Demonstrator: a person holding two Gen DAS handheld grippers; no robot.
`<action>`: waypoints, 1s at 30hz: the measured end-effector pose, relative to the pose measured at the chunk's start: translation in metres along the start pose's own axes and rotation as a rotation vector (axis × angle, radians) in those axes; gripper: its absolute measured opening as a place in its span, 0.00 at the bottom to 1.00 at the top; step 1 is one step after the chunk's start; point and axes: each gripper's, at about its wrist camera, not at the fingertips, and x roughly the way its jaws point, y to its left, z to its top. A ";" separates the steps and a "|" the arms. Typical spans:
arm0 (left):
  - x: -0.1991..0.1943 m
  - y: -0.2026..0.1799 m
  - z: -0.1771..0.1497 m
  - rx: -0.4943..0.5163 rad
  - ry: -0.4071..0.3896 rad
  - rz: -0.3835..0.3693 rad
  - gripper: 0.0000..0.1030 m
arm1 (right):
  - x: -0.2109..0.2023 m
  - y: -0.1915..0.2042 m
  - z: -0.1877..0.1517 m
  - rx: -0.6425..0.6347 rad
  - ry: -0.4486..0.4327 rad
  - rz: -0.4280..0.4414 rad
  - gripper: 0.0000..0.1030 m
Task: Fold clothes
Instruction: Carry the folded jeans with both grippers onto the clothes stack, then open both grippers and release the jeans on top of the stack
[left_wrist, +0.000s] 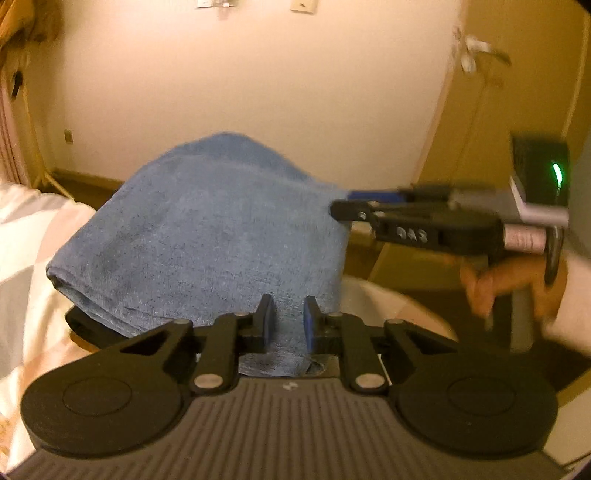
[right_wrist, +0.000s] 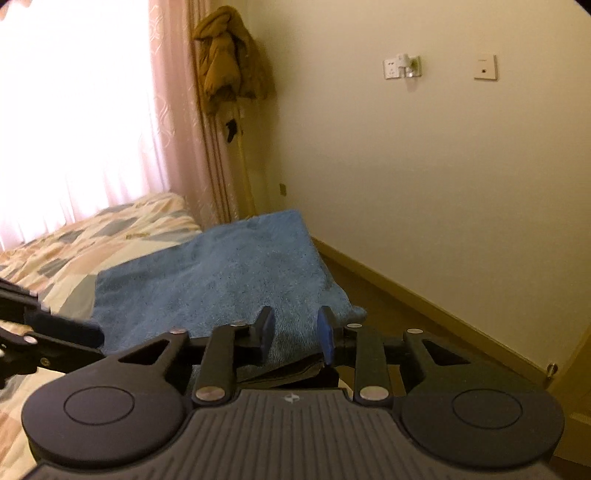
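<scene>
Home bedroom: patchwork quilt bed (right_wrist: 110, 236), window curtain (right_wrist: 177, 122), wall sockets (right_wrist: 400, 66).

The towel (right_wrist: 221, 280) hangs between both tools, bed (right_wrist: 110, 236) to its left.

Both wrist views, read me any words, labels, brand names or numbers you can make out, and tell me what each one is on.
No readable text in either view.
Right gripper: pale marks on its side, too blurred to read.
Left gripper: small pale logo on its ribbed body, a symbol, no letters.
Wall socket and wall plate: no legible markings.
Blue towel: no label visible.
</scene>
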 end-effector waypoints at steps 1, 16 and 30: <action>0.002 -0.008 -0.005 0.057 -0.001 0.024 0.14 | 0.009 0.001 0.000 -0.020 0.021 0.005 0.30; 0.011 -0.033 -0.016 0.171 0.002 0.136 0.17 | 0.032 0.000 -0.016 -0.025 0.111 0.049 0.31; -0.092 -0.054 0.029 -0.203 0.178 0.298 0.77 | -0.082 0.019 0.042 0.183 0.151 0.038 0.74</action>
